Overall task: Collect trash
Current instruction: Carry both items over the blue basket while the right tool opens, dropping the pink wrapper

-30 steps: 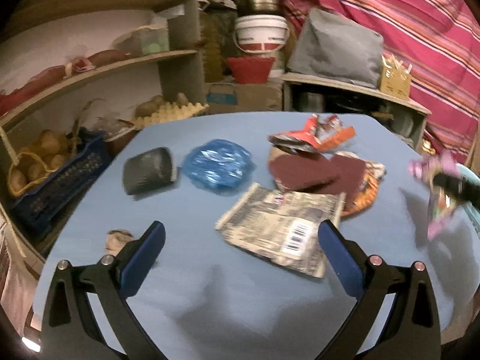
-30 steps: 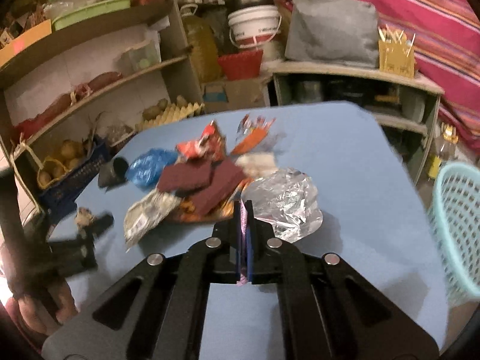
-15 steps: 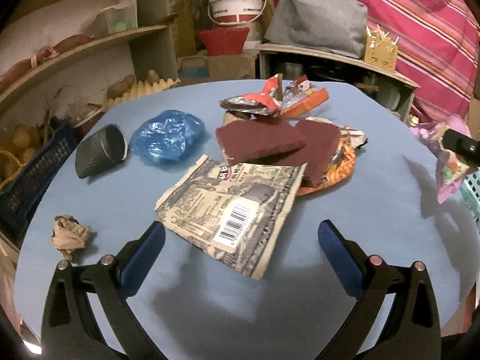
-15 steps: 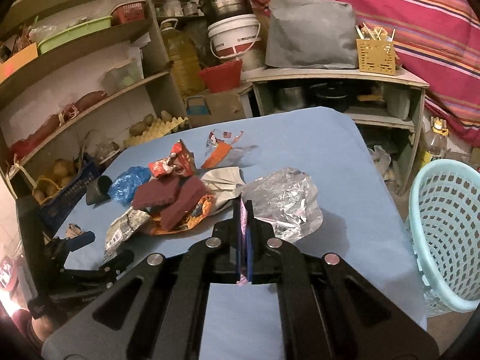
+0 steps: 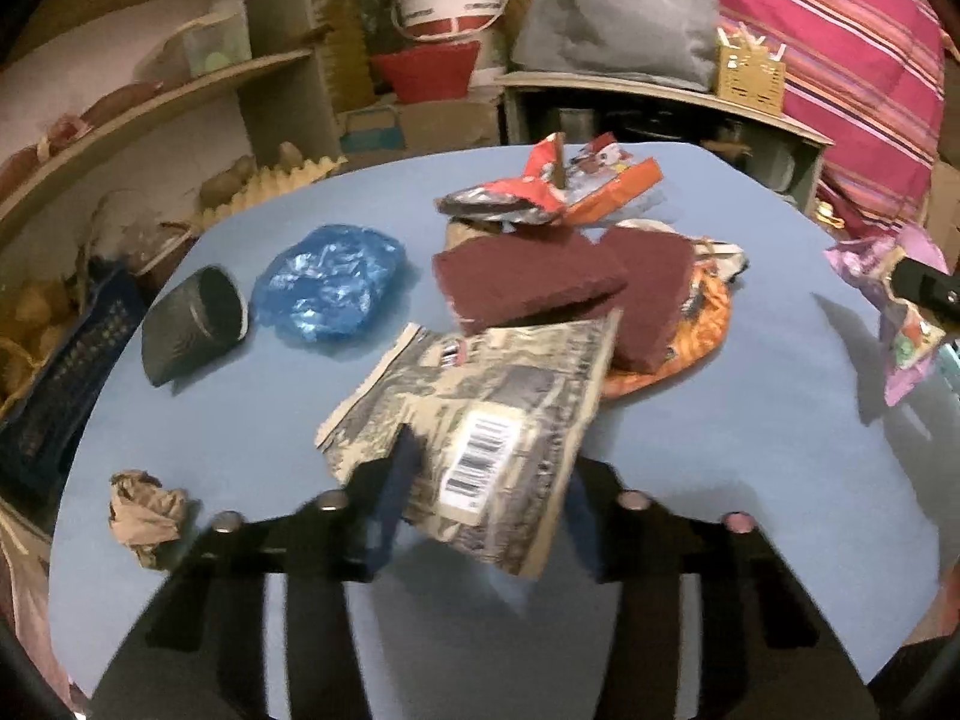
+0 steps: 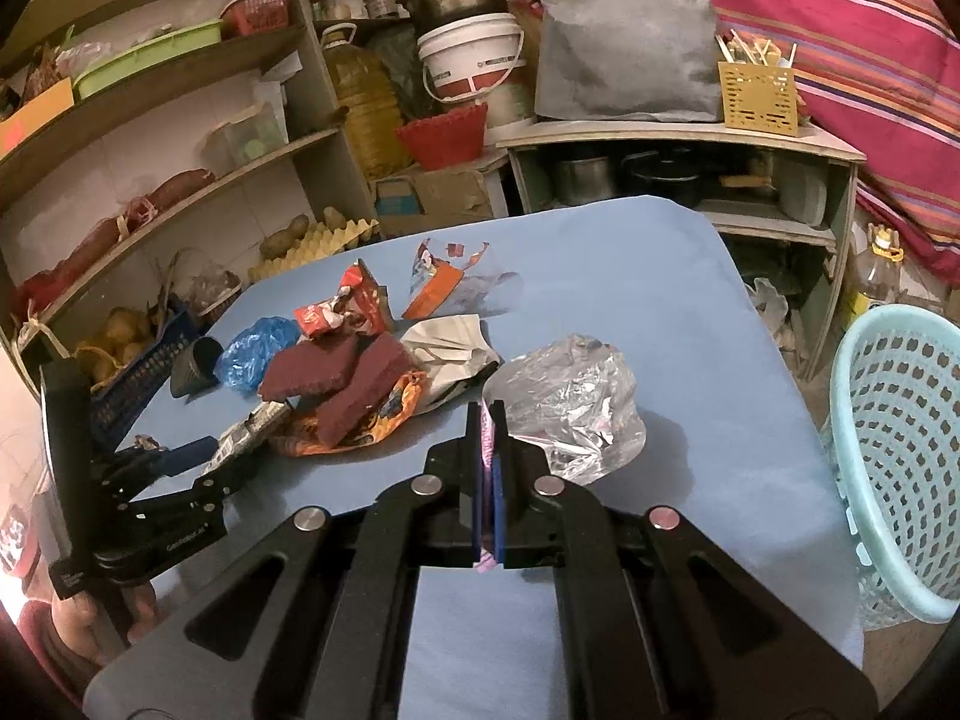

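- Table [image 6: 630, 252]: blue, with the trash heaped at its left; the basket [image 6: 900, 456] stands off its right edge.
- Foil bag [image 6: 570, 402] lies just ahead of the right gripper [image 6: 491, 420], between pile and basket; a careless swing could snag it.
- Printed wrapper [image 5: 480, 414]: the left gripper [image 5: 486, 480] has just been closing around its near end, which lies between the jaws. Its far edge is tucked under the brown pads [image 5: 522, 282], so I judge that lifting may drag them or slip the grip.
- Pink wrapper [image 5: 894, 312]: pinched in the right gripper's closed jaws, hanging loose; could flutter out before the basket.
- Blue bag [image 5: 330, 282], cup [image 5: 192, 324], paper ball [image 5: 147, 510] wait aside.
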`<act>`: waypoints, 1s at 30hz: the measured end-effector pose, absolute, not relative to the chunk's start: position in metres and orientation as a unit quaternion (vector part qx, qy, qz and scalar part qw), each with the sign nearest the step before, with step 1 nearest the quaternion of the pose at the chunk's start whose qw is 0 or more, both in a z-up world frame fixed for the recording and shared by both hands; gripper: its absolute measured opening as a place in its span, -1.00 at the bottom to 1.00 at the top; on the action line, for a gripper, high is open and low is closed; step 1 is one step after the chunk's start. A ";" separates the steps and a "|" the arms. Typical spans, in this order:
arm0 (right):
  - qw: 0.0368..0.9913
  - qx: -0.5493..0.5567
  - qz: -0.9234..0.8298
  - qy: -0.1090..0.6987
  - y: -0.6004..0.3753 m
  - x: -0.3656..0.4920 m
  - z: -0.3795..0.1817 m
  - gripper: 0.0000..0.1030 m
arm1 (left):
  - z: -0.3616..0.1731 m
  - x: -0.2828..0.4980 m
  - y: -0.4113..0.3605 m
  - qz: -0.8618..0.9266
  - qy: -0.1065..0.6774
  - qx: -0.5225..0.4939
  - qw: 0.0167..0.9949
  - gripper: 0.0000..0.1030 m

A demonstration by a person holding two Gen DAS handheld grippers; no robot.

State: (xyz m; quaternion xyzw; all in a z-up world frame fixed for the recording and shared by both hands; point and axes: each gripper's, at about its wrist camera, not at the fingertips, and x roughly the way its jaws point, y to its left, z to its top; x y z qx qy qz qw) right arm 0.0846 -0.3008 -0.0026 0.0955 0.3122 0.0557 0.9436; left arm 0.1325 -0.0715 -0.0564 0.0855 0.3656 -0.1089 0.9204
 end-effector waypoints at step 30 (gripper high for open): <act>0.958 0.097 -0.061 0.263 -0.482 0.014 0.056 -0.93 | 0.055 0.089 -0.265 -0.290 0.283 0.052 0.913 -0.90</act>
